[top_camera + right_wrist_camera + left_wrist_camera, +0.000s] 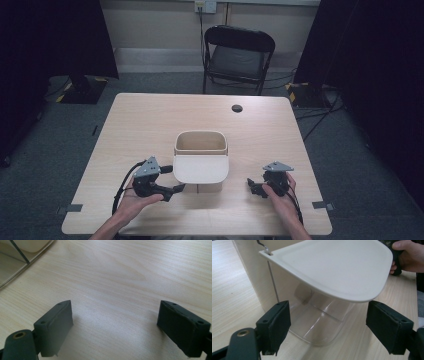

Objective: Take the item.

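Seen from above: a cream bin (201,150) at the middle of a pale wooden table (150,120), open at the top, its lid (201,169) swung outward and hanging tilted on the near side toward the person. Clear lower wall (317,322) visible beneath the lid in the left gripper view.

Left gripper (170,180) just beside the lid's left edge, jaws spread wide, clamped on nothing. Right gripper (254,186) set apart on the right, resting low near bare wood, jaws likewise wide apart and holding nothing.

Judging progress: lid hanging open and not yet grasped, so likely an early stage (closing or lifting it looks like the work ahead, with the left gripper best placed to begin).

Around it: light wood grain, a small round cable hole (237,108) near the far edge. Beyond, a black folding chair (238,55), grey carpet, dark curtains at both sides, a wall socket on the pale wall.
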### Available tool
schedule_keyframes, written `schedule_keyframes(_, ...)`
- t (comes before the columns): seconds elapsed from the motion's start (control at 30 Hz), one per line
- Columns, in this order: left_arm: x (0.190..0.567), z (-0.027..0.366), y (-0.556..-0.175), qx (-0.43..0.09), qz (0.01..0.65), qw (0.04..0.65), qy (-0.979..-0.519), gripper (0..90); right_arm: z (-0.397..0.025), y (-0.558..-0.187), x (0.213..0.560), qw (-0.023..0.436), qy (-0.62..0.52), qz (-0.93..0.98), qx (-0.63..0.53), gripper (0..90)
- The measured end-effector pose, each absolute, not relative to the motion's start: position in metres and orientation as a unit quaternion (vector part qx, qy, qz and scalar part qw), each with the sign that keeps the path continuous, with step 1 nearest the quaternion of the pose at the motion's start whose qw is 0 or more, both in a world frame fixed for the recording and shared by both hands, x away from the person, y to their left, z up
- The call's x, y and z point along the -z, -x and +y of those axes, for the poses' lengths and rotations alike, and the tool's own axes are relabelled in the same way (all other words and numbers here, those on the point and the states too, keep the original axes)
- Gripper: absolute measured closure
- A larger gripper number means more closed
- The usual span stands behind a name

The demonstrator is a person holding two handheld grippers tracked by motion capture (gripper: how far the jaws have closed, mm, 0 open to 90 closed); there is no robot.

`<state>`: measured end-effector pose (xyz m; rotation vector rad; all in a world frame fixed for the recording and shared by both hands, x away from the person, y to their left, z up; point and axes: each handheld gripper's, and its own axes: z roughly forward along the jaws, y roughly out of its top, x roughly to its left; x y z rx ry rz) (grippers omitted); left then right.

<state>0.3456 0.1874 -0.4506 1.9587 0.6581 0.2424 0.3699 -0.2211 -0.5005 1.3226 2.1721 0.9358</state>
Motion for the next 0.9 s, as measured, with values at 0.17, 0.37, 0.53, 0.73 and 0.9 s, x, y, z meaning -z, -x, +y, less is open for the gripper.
schedule_keyframes(0.17, 0.4494, 0.1877, -0.3455, -0.105, 0.273, 0.511, -0.808, 20.8, -0.2210, -0.3700, 0.5005, 0.214, -0.477, 0.783, -0.337, 12.3)
schedule_keyframes(0.37, 0.4479, 0.1897, -0.3458, -0.106, 0.275, 0.519, -0.803, 21.6, -0.2211, -0.3701, 0.5005, 0.214, -0.477, 0.783, -0.337, 12.1)
schedule_keyframes(0.53, 0.4469, 0.1903, -0.3462, -0.105, 0.274, 0.526, -0.798, 21.6, -0.2211, -0.3702, 0.5005, 0.214, -0.477, 0.783, -0.337, 12.1)
schedule_keyframes(0.73, 0.4462, 0.1906, -0.3475, -0.095, 0.273, 0.527, -0.799, 22.7, -0.2211, -0.3702, 0.5005, 0.214, -0.477, 0.783, -0.337, 12.1)
schedule_keyframes(0.9, 0.4435, 0.1891, -0.3462, -0.093, 0.274, 0.531, -0.796, 22.8, -0.2211, -0.3702, 0.5005, 0.214, -0.477, 0.783, -0.337, 12.1)
